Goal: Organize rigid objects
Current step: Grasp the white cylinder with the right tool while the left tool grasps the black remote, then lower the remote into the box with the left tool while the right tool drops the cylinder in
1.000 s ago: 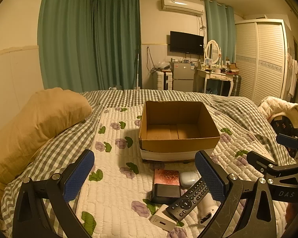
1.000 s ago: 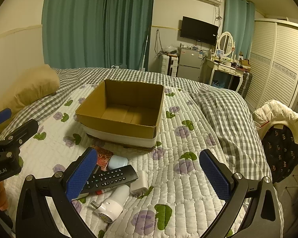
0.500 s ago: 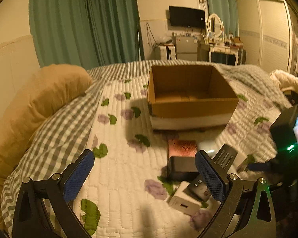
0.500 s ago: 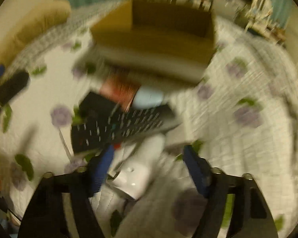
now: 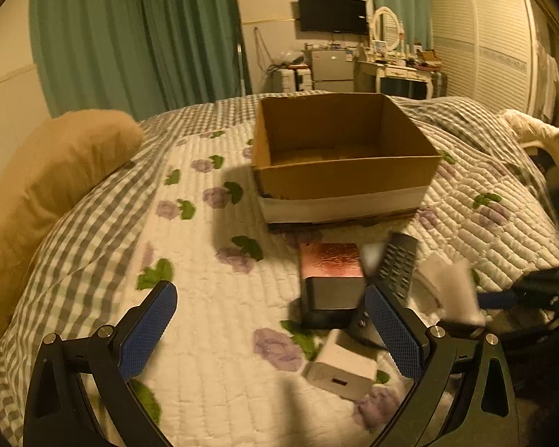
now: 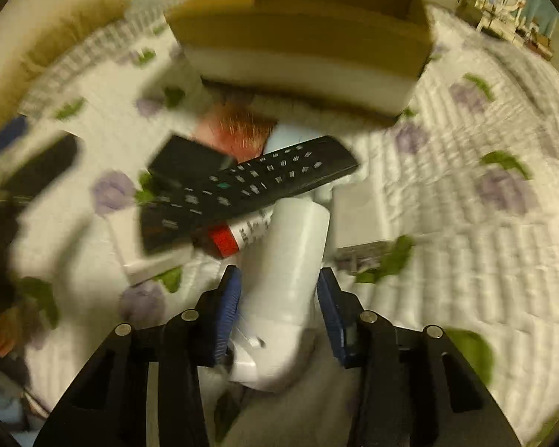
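An open cardboard box [image 5: 344,149] sits on the quilted bed, also in the right wrist view [image 6: 309,29]. In front of it lies a pile: a black remote [image 6: 249,190], a black box with a coppery top [image 5: 331,279], a white charger block [image 5: 341,368], a red-capped tube [image 6: 234,236] and a white plug-like device [image 6: 287,283]. My right gripper [image 6: 279,301] has its blue pads on both sides of the white device, closed around it. My left gripper [image 5: 272,331] is open and empty above the quilt, left of the pile.
A tan pillow [image 5: 52,182] lies at the left of the bed. A second white adapter [image 6: 357,219] lies right of the white device. A chair with a jacket [image 5: 536,138] stands beyond the bed's right edge. Green curtains and furniture stand far behind.
My right gripper has dropped down to the pile and narrowed from wide open to around the white device. My left gripper has tilted down and moved a little closer to the pile.
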A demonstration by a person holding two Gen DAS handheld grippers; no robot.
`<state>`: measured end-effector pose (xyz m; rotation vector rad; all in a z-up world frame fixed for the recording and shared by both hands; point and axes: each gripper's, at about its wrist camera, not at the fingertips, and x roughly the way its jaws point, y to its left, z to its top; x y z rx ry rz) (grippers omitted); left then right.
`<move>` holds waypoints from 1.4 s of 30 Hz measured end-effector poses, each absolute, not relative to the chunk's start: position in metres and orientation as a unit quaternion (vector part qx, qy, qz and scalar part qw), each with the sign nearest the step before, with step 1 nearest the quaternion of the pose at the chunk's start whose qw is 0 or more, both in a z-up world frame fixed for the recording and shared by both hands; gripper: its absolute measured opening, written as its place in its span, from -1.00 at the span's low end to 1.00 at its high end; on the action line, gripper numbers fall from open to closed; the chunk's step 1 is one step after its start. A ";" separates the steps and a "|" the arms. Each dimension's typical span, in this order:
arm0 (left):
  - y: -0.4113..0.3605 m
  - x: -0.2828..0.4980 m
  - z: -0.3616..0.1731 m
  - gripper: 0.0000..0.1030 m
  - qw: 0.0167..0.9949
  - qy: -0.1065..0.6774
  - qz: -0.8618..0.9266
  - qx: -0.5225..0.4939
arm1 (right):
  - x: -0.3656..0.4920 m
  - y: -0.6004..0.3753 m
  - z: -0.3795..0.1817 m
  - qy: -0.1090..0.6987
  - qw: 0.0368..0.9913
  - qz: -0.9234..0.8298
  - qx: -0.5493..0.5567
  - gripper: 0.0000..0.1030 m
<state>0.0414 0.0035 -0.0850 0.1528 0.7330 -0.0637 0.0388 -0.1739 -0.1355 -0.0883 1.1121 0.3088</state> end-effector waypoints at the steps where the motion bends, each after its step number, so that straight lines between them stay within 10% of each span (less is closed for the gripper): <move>1: 0.001 0.043 -0.086 0.97 0.929 0.360 -0.038 0.075 | 0.037 -0.178 -0.128 0.518 0.842 0.147 -0.038 -0.30; 21: -0.111 0.132 -0.152 0.54 0.866 0.454 -0.163 0.132 | 0.092 -0.242 -0.090 0.469 0.877 0.104 -0.021 -0.36; 28: -0.117 0.142 -0.162 -0.16 0.853 0.473 -0.179 0.130 | 0.101 -0.244 -0.089 0.467 0.878 0.100 -0.018 -0.36; 42: -0.082 0.111 -0.084 -0.19 0.892 0.415 -0.164 0.075 | 0.094 -0.235 -0.048 0.426 0.897 0.112 -0.025 -0.36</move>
